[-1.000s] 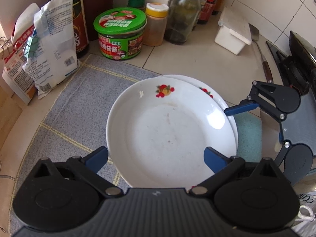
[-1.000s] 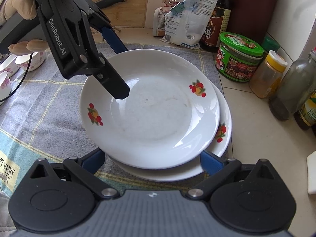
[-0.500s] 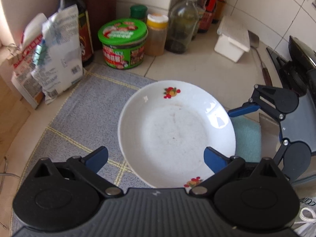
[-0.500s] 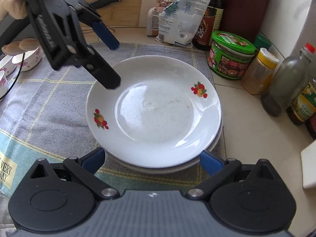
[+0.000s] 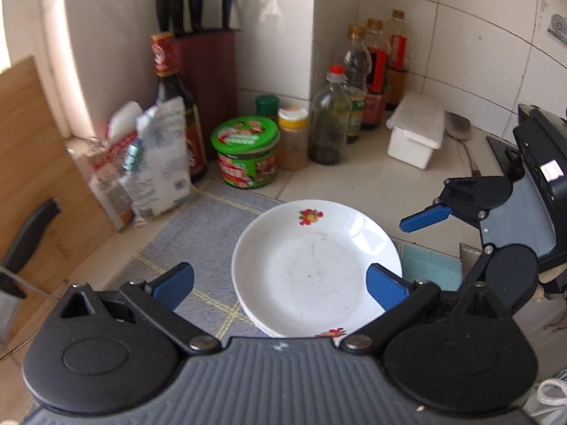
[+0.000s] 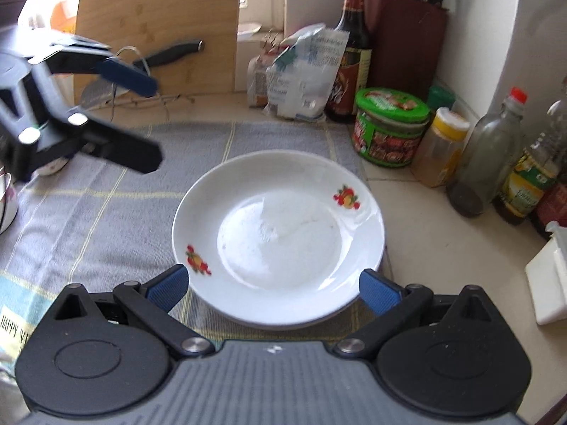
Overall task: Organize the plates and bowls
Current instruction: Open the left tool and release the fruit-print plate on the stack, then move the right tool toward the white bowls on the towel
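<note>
Over on the left, the left gripper point(image 5: 280, 281) hangs above the grey checked cloth point(image 5: 198, 233) with its jaws spread wide and nothing between them. The white plates point(image 5: 315, 269) sit stacked on that cloth: the top one with its fruit print, and the rim of another peeking out beneath it at the near edge. From the left wrist view the stack lies ahead of and below the blue fingertips point(image 5: 175, 281), its near rim lining up between them, but no contact shows. The left fingertip stands clear over bare cloth, while the right one overlaps the plate's right edge in the picture.

Moving across, the right wrist view has the same plates point(image 6: 278, 233) centred just beyond the right gripper point(image 6: 273, 283). Those jaws are also wide apart, one blue tip at the plate's near-left rim by the fruit print, the other at the near-right rim. They straddle the near edge without clamping it; I cannot tell if either pad touches.

Further right on the table point(image 6: 432, 248) stand the green-lidded jar point(image 6: 389, 127), the yellow-capped jar point(image 6: 441, 145) and a glass bottle point(image 6: 490, 156), all apart from the plates. The white box point(image 5: 416, 134) sits at the far right.
</note>
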Action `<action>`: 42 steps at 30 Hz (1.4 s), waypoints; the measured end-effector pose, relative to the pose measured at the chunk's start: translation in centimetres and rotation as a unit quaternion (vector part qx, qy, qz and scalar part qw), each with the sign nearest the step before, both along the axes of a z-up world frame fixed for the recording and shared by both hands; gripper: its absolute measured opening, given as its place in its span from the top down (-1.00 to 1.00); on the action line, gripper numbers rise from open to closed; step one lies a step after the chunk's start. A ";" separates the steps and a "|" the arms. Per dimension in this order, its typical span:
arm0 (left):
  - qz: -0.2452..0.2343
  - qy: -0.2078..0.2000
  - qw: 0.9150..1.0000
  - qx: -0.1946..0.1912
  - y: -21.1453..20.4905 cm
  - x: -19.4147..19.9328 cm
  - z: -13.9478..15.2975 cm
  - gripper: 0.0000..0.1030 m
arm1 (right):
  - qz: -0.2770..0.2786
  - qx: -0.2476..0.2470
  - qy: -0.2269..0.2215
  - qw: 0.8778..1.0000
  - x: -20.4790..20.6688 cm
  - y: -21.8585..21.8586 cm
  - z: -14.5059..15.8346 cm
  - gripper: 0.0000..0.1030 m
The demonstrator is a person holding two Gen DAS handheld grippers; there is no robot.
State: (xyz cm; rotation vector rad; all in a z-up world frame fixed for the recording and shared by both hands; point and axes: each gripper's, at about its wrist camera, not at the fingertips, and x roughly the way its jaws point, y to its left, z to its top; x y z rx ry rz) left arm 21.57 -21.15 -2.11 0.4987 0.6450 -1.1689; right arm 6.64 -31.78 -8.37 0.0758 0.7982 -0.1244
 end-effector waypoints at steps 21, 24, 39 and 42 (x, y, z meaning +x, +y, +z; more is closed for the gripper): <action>0.290 -0.050 0.953 -0.073 14.4 -4.7 2.5 -0.99 | 0.102 0.034 -0.036 0.994 6.9 4.3 1.0 -1.00; 0.326 -0.052 0.941 -0.078 17.6 -5.2 2.0 -0.99 | 0.137 0.032 -0.036 0.989 8.3 6.6 1.0 -1.00; 0.409 -0.051 0.910 -0.043 30.1 -5.4 -1.7 -0.99 | 0.228 0.012 -0.019 0.973 13.4 19.1 1.6 -1.00; 0.414 -0.044 0.908 -0.036 32.0 -5.2 -3.3 -0.99 | 0.237 0.016 -0.014 0.971 13.9 21.1 1.6 -1.00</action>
